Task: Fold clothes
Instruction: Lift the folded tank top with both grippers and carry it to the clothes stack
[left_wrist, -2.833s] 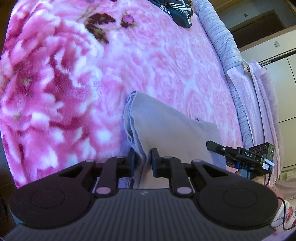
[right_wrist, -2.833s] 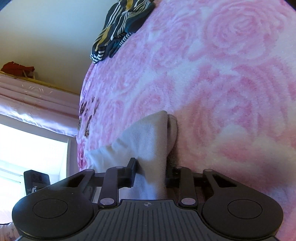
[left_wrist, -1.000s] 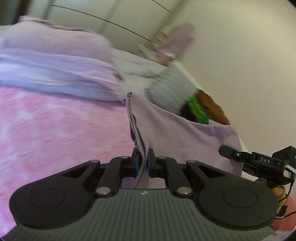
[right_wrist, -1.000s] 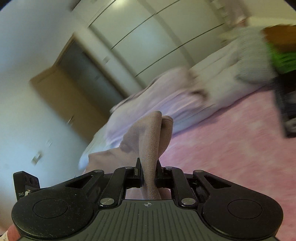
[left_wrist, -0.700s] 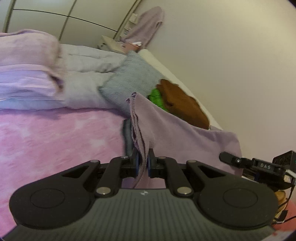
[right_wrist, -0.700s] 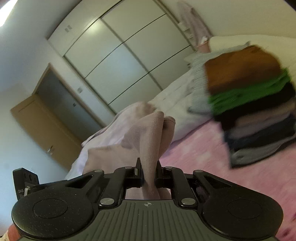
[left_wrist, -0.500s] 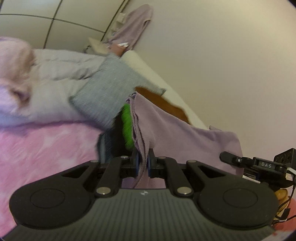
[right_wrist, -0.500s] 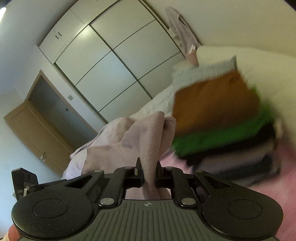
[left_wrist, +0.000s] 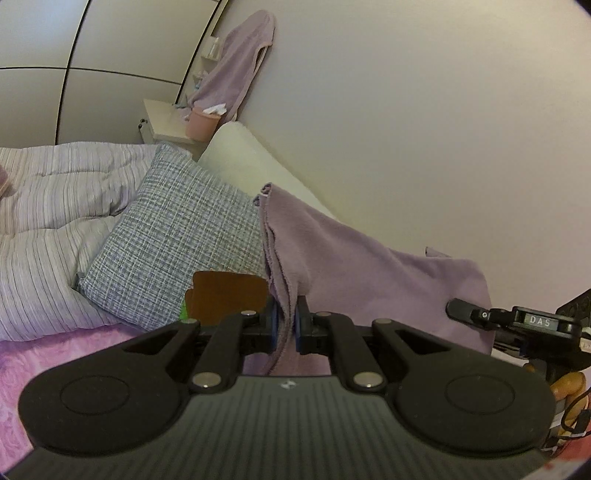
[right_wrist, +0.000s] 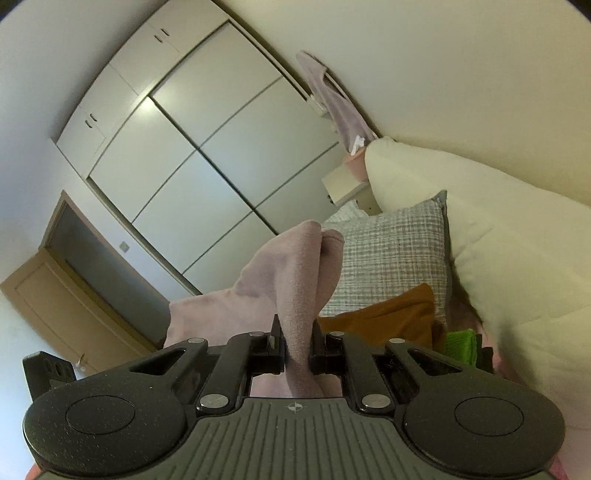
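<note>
A folded lilac garment (left_wrist: 343, 266) hangs in the air between both grippers. My left gripper (left_wrist: 284, 321) is shut on its left edge, and my right gripper (right_wrist: 297, 343) is shut on its other end (right_wrist: 291, 280). In the left wrist view the right gripper (left_wrist: 517, 321) shows at the far right, holding the cloth's far corner. Just below and ahead lies a stack of folded clothes with a brown piece (left_wrist: 229, 291) on top and a green one (right_wrist: 460, 343) under it. The rest of the stack is hidden behind my grippers.
A grey checked pillow (left_wrist: 173, 243) leans behind the stack, against a cream headboard (right_wrist: 498, 243). A striped duvet (left_wrist: 48, 206) lies to the left on the pink blanket (left_wrist: 55, 354). White wardrobe doors (right_wrist: 207, 155) and a wooden door (right_wrist: 55, 291) stand beyond.
Both grippers have lifted the lilac garment off the pink blanket and carried it toward the stack by the pillow. The stack now sits lower and closer, mostly hidden behind the grippers.
</note>
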